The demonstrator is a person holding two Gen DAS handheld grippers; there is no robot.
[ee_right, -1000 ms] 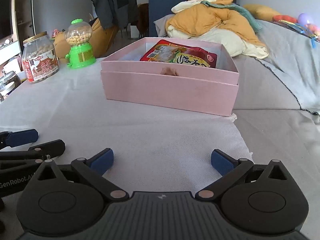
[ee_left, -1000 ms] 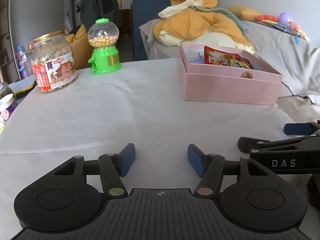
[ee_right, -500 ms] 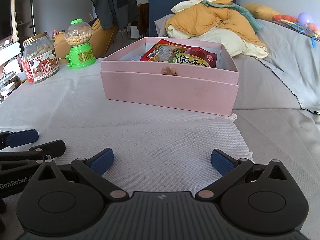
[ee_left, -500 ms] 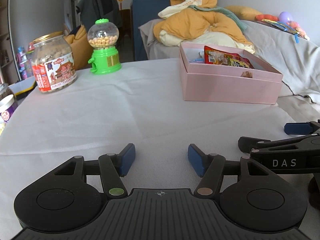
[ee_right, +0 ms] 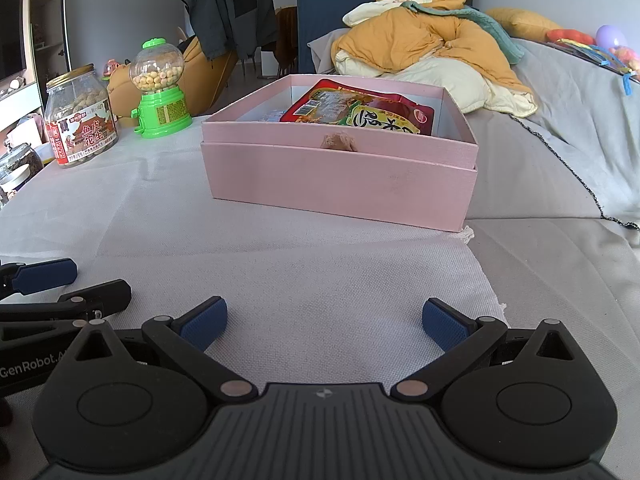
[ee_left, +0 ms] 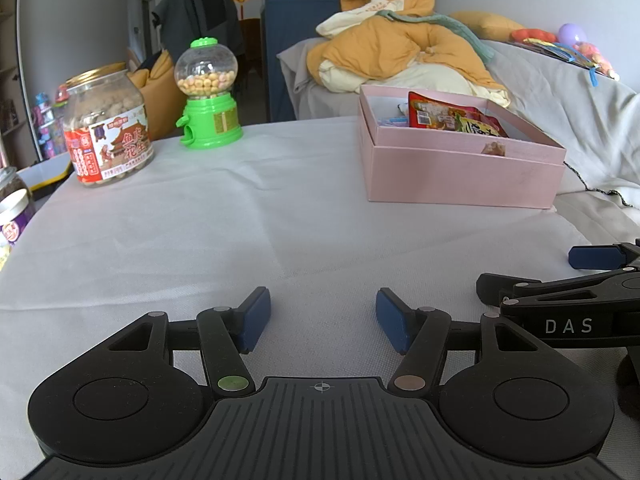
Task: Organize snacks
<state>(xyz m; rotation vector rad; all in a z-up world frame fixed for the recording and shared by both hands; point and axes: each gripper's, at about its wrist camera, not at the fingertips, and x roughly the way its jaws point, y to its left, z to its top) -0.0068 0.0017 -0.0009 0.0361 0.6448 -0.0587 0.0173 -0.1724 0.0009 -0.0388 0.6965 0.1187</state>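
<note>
Far left, at the edge of my counter [ee_left: 200,240], I see part of a purple-labelled container [ee_left: 14,216], then a big peanut jar [ee_left: 106,128] with a gold lid and a red label. Just to its right stands a green candy dispenser [ee_left: 208,96], its globe holding round sweets. Both are upright and well apart from the pink box [ee_right: 340,172] further right.

That box is open, and a red snack bag [ee_right: 360,110] lies tilted inside it, with some smaller wrappers I can't make out behind it. A small brown scrap [ee_right: 339,142] sits at the near rim.

My left hand-held gripper [ee_left: 322,318] hangs low over the white cloth, fingers spread and holding nothing. My right hand-held gripper [ee_right: 322,324] is just beside it, facing the box, spread wider and also holding nothing.
</note>
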